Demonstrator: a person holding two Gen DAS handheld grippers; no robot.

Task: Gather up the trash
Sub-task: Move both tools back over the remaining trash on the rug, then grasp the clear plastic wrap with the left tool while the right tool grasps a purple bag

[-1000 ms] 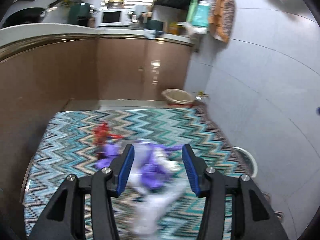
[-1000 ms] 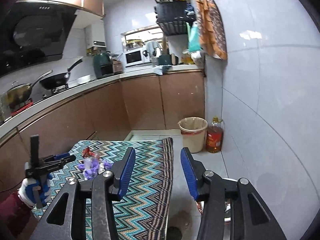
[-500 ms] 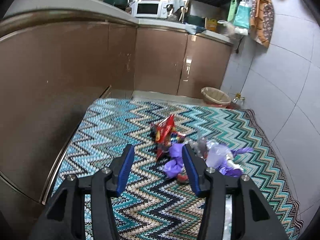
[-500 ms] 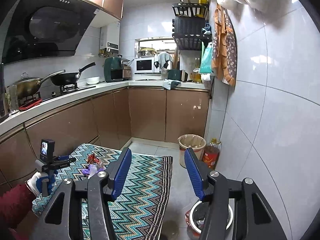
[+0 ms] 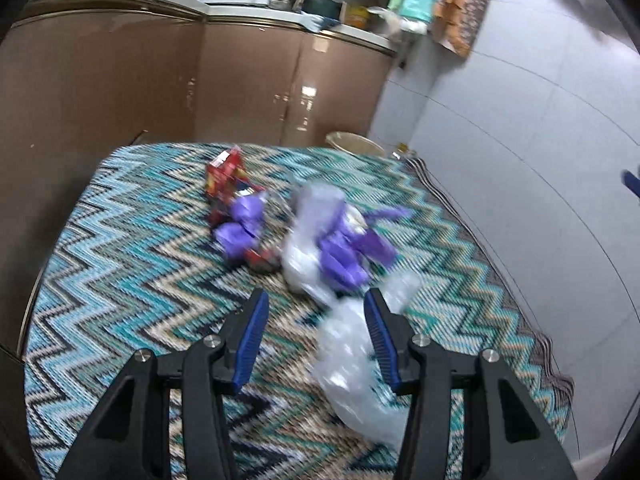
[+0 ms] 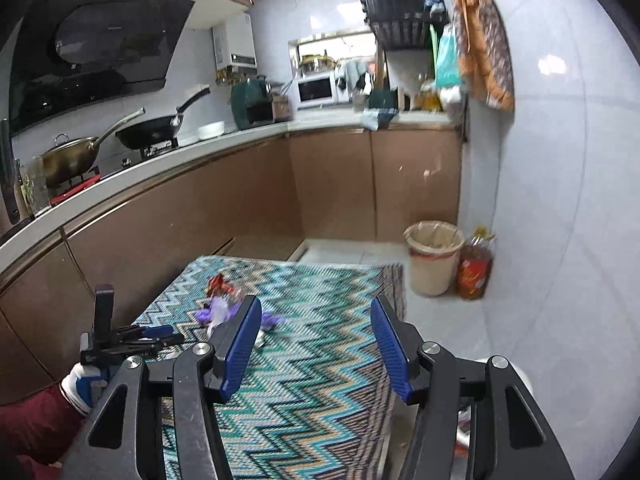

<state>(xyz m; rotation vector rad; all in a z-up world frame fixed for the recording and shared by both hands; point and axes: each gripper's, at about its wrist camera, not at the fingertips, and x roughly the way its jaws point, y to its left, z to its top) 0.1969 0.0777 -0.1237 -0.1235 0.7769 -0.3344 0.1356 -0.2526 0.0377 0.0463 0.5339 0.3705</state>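
So the trash is all piled in the middle of the zigzag rug [image 5: 120, 272] on the kitchen floor: a red snack wrapper [image 5: 224, 176] at the far end, purple crumpled bits [image 5: 244, 224] touching it, and a clear plastic bag [image 5: 352, 364] nearest the left gripper [image 5: 316, 334], part of it lying between the wide-open jaws though nothing is pinched. The right gripper [image 6: 316, 344] hangs higher up with its jaws spread and nothing in them, looking across the rug toward the beige trash bin [image 6: 434, 258] by the wall, with an oil bottle [image 6: 474, 266] just beside it.
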